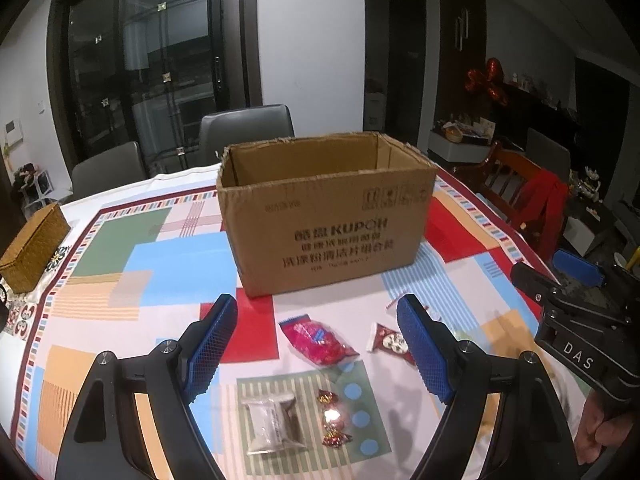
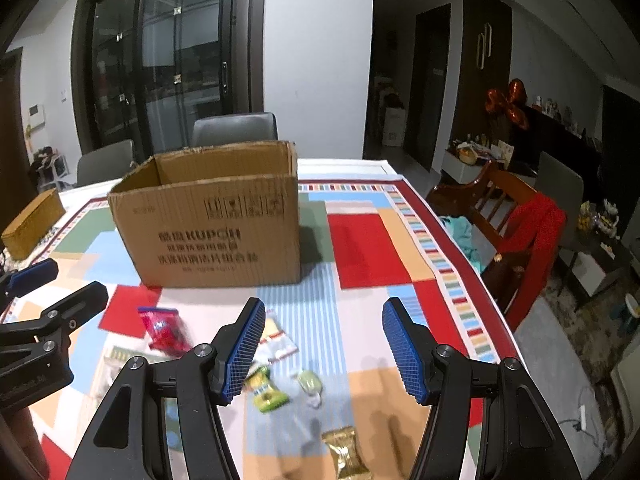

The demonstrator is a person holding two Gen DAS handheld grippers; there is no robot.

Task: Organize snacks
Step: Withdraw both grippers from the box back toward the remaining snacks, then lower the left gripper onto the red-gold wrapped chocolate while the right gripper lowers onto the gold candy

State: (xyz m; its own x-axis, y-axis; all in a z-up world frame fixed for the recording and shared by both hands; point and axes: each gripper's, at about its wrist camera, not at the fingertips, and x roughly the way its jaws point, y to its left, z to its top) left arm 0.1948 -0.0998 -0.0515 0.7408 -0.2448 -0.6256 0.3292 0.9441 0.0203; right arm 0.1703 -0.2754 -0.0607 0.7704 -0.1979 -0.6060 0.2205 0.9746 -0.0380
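An open cardboard box [image 1: 328,216] stands mid-table; it also shows in the right wrist view [image 2: 212,220]. My left gripper [image 1: 320,352] is open and empty above a red snack bag [image 1: 318,342], a red-and-white packet [image 1: 390,342], a grey-brown packet [image 1: 276,426] and a red foil candy [image 1: 333,418]. My right gripper [image 2: 324,352] is open and empty above a green-yellow packet [image 2: 266,390], a pale green candy [image 2: 310,382], a white packet [image 2: 278,344] and a gold packet [image 2: 346,456]. The red bag [image 2: 164,330] lies to its left.
A colourful patterned tablecloth [image 1: 160,264] covers the table. A woven basket [image 1: 34,248] sits at the far left edge. Grey chairs [image 1: 246,130] stand behind the table. A wooden chair with red cloth [image 2: 524,232] stands at the right edge.
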